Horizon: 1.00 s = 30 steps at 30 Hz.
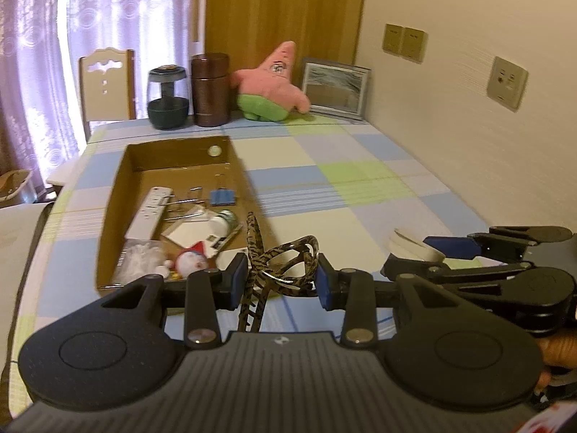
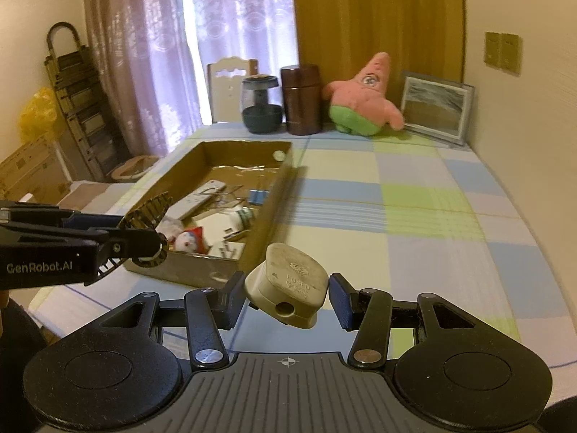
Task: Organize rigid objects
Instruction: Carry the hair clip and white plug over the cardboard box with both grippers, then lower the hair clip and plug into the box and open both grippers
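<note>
Left wrist view
Left claw: level above the table, aimed at 12 o'clock; its two blue pads clamp a tangled tiger-striped strap with a metal ring.
Strap place: held between the pads, ends hanging down, just at 5 o'clock of the box.
Right claw: comes in from 3 o'clock, lying sideways; a pale plug sits between its fingers, though whether they grip it cannot be told here.
Box: one, open cardboard, at 11 o'clock on the checked cloth.
Box contents: one white power strip, one blue binder clip, one small Santa figure, one white bottle, loose wire clips too small to count.
Far edge, 12 o'clock: one dark jar, one brown canister, one pink star plush, one framed picture.

Right wrist view
Right claw: level, aimed at 12 o'clock; the left pad touches the plug, the right pad stands just clear of it, so the fingers sit apart.
Plug place: tilted between the fingers, just at 5 o'clock of the box.
Left claw: reaches in from 9 o'clock over the box's near corner, pinching the strap.
Counts: one box, one jar, one canister, one plush, one picture.
</note>
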{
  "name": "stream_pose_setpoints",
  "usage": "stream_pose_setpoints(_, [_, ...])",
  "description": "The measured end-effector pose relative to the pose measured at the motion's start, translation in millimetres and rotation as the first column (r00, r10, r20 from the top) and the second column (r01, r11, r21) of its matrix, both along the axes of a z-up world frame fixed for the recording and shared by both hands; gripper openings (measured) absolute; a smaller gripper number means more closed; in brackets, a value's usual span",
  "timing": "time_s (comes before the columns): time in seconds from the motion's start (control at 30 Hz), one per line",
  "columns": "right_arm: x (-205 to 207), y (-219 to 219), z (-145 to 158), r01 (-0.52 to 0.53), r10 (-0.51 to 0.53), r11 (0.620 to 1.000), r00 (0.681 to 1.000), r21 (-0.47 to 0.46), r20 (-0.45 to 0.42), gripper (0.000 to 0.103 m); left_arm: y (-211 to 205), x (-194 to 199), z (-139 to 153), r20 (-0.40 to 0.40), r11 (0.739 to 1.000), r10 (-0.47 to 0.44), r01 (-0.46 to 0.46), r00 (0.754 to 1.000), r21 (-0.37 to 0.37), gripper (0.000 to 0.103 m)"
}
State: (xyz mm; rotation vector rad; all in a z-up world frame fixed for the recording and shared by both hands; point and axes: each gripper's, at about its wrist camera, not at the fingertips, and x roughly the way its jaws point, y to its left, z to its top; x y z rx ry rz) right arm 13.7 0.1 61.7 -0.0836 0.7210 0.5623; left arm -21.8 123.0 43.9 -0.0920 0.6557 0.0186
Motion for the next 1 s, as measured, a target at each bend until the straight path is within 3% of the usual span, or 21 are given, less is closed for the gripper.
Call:
stream_pose_setpoints(0.5, [11.9,57.5,-2.2,-0.099,0.1,0.995,0.995,-0.014,0.026,0.047,51.2,0.8,2.1,0.001,0.997,0.072,-0.072,0.997,0.017,0.034])
stream_pose_setpoints(1.0, [80.4,117.0,-13.9,-0.158,0.158,0.987,0.987,-0.011,0.029,0.047,116.8,65.1,-8.3,-0.017,0.996,0.08,-0.079,0.997,0.053,0.034])
